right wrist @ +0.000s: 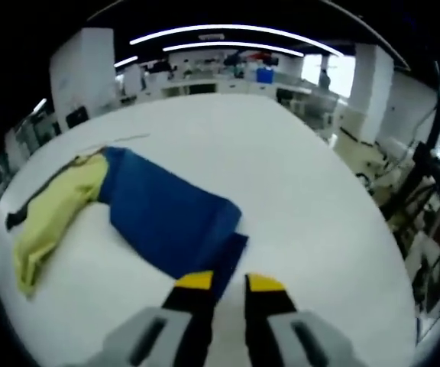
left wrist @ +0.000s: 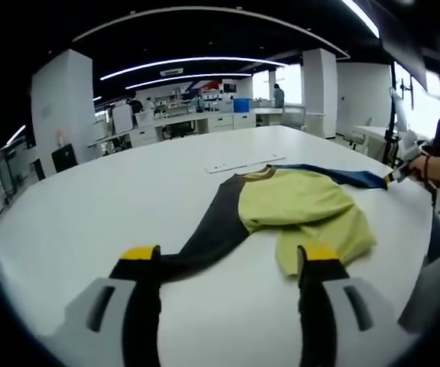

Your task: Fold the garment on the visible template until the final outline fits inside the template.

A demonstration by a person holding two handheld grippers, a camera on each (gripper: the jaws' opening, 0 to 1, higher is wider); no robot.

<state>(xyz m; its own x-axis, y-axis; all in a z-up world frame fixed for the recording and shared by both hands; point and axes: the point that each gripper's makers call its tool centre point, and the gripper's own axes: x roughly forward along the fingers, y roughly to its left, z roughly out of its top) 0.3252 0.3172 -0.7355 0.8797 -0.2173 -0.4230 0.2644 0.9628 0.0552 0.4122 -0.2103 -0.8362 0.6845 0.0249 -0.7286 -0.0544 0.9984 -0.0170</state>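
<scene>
Garment (left wrist: 296, 206) mid-table (left wrist: 90, 214); blue sleeve edge between right gripper (right wrist: 224, 284) fingers.

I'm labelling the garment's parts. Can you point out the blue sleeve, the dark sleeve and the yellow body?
blue sleeve (right wrist: 170, 218), right gripper view, middle of the spread blue cloth.
dark sleeve (left wrist: 216, 229), left gripper view, mid-length of the sleeve.
yellow body (left wrist: 296, 202), left gripper view, centre of the chest panel.

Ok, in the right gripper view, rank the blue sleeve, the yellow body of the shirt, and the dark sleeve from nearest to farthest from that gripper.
1. Blue sleeve: right at the right gripper, its cuff between the tips.
2. Yellow body: farther left.
3. Dark sleeve: far left edge, beyond the yellow.
</scene>
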